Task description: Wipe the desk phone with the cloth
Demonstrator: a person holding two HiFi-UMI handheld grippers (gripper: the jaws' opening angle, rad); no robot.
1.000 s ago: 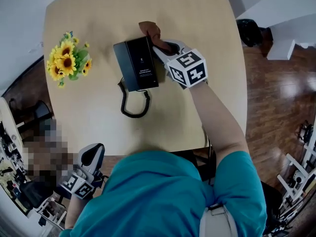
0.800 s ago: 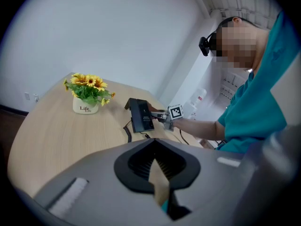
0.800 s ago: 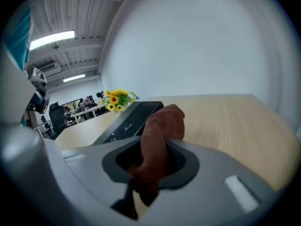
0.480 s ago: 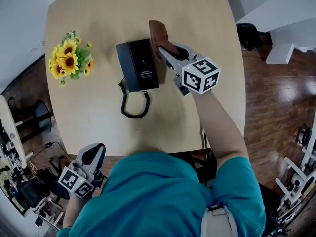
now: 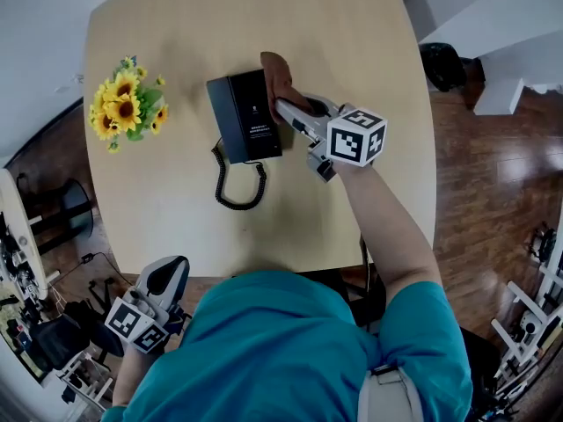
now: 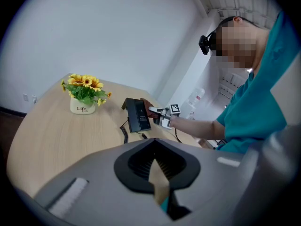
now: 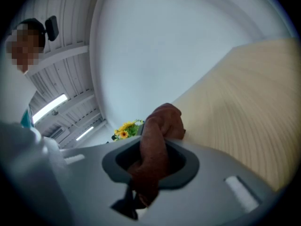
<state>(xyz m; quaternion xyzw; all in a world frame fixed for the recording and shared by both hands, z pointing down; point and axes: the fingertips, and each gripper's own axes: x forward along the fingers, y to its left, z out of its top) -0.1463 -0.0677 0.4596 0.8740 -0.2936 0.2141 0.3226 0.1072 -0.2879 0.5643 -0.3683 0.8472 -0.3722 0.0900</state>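
The black desk phone (image 5: 244, 115) lies on the light wooden table (image 5: 352, 25), its coiled cord (image 5: 236, 190) trailing toward me. My right gripper (image 5: 286, 105) is shut on a brown cloth (image 5: 275, 73), which rests against the phone's right side. In the right gripper view the cloth (image 7: 159, 142) bulges out between the jaws. My left gripper (image 5: 165, 275) hangs low at my left, off the table's near edge, shut with nothing in it. From the left gripper view the phone (image 6: 138, 115) and the right gripper (image 6: 161, 113) show far off across the table.
A pot of sunflowers (image 5: 123, 105) stands on the table left of the phone; the same sunflowers (image 6: 84, 91) face the left gripper view. Wooden floor (image 5: 493, 174) lies to the right of the table. A dark bin (image 5: 444, 58) sits on the floor at the back right.
My right gripper with the cloth has slid back along the phone's right side toward me and slightly right. The left gripper has stayed put.
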